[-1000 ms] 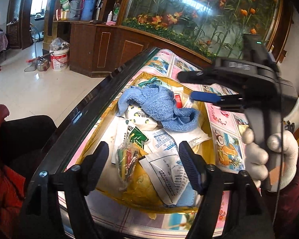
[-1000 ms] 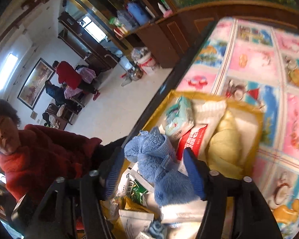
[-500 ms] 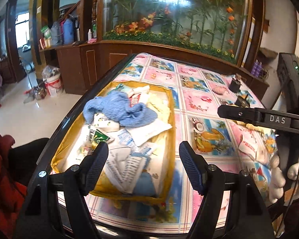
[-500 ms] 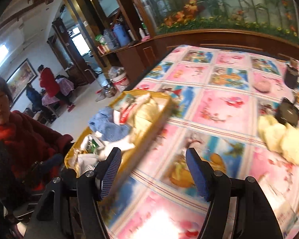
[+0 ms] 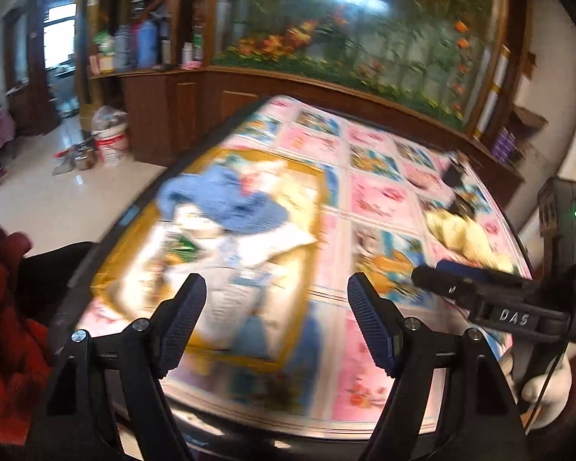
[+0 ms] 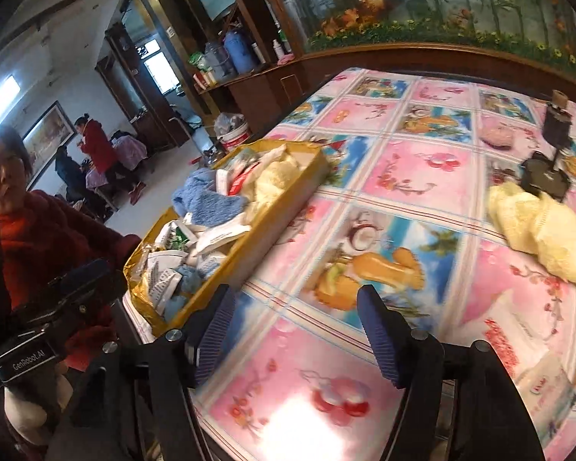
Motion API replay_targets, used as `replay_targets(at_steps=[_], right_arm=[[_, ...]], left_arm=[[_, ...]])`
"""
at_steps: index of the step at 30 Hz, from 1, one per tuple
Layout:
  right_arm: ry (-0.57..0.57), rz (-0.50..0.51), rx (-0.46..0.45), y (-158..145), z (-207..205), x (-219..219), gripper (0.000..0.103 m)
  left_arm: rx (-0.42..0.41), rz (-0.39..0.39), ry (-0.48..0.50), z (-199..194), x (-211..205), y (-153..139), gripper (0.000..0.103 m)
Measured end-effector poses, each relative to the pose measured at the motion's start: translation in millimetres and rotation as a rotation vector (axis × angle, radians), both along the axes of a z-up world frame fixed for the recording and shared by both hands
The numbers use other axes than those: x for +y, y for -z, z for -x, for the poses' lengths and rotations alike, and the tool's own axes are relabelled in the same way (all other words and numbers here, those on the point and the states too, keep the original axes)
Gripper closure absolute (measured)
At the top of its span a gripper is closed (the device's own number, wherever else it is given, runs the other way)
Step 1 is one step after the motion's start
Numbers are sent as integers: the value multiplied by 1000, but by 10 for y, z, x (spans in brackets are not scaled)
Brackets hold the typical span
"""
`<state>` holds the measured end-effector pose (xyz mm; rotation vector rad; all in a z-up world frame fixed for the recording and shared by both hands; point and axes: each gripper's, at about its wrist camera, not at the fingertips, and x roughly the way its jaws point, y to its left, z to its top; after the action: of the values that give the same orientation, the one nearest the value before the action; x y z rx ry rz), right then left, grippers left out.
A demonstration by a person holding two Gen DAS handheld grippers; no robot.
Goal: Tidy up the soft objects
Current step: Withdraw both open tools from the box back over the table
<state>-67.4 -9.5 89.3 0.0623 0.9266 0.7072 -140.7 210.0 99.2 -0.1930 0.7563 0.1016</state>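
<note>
Left wrist view: heavy motion blur. Left claw [image 5: 276, 322] spread wide, nothing between its fingers, hovering over the near end of the yellow tray [image 5: 318, 192]. The tray sits on the left side of the table [image 5: 380, 199] and holds a blue towel [image 5: 226, 203] on top of white packets [image 5: 245, 296]. Right claw [image 5: 422, 278] enters this view from the right, held in a white-gloved hand [image 5: 545, 388]; its opening cannot be judged here.

Right wrist view: sharper. Right claw [image 6: 295, 330] also wide apart and empty, above bare tablecloth [image 6: 422, 169], beside the tray [image 6: 284, 211]. This view alone shows clearly the pale yellow soft cloth [image 6: 545, 234] lying on the table well right of the tray, with a small black stand [image 6: 549, 176] just behind it, and a white packet with red print [image 6: 518, 342] near the right edge.

Versus 1.0 s ago: the right claw then straddled the blue towel [image 6: 207, 199] inside the tray; now it is out over the table. The towel remains in the tray.
</note>
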Motion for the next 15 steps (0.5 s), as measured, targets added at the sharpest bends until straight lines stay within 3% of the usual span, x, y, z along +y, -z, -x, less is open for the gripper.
replay_targets(at_steps=[5,9,12,15], right_arm=[[250,27,9,105,-86,-1218,32],[423,51,61,238,-143,-2032,30],[441,69,105,378,-105,-2247,30],[405,59,152,534,-130,-2170,30]], left_arm=[[92,78,236,-356,-658,211,27],[137,109,312,-555,-1022,365,27],[171,124,339,-618,-1211,469,27],[193,131,334,-653,-1266,530,27]])
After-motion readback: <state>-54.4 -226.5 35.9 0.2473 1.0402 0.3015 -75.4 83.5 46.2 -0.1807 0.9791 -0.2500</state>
